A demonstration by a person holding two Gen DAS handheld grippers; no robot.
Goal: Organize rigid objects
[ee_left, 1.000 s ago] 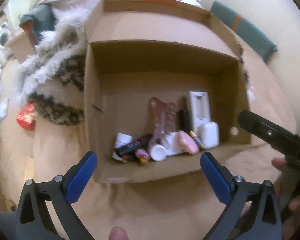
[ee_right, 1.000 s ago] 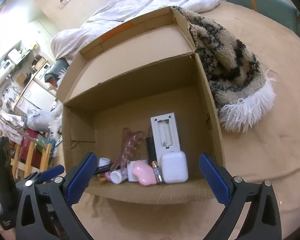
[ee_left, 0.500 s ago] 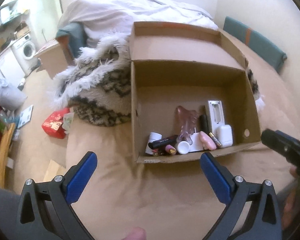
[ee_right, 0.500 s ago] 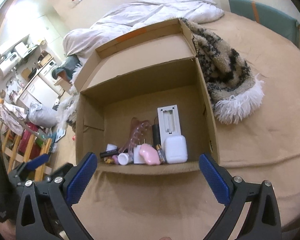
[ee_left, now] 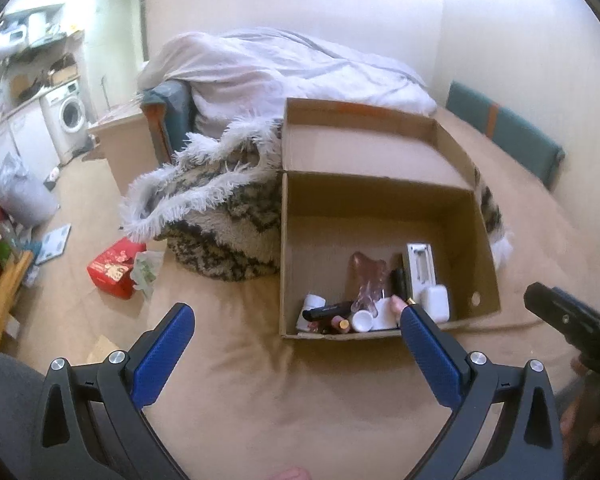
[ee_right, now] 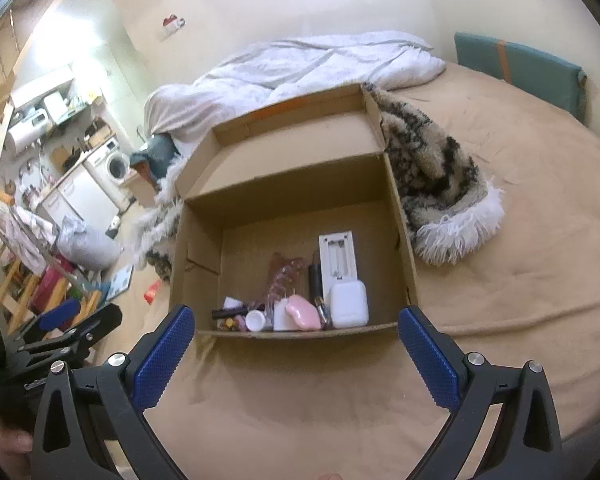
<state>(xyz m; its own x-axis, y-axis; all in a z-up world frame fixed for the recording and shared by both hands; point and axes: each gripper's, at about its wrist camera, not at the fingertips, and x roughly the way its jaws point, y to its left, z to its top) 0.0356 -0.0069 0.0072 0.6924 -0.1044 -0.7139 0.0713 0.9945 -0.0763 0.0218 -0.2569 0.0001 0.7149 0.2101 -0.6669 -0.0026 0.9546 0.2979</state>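
Although both tools are raised over the tan bedcover, neither carries anything: the left gripper has its blue pads spread wide with only cover between them, and the right gripper is spread the same way and empty too. The task's things lie together in the cardboard box, packed along its near wall — a white case, a pink piece, a white remote-like slab lying back side up, a black tube, a small white cap and a clear pinkish item. The rest of the box floor is bare and its lid flap stands open behind.

My reading is that the sorting is at or near its end, since no loose rigid item shows on the cover; only a fluffy patterned blanket sits beside the box. If 1 more item remains, it is outside both views. The next move likely calls for either finding such an item or closing the flap — a job for 2 open jaws working at the lid's edge.
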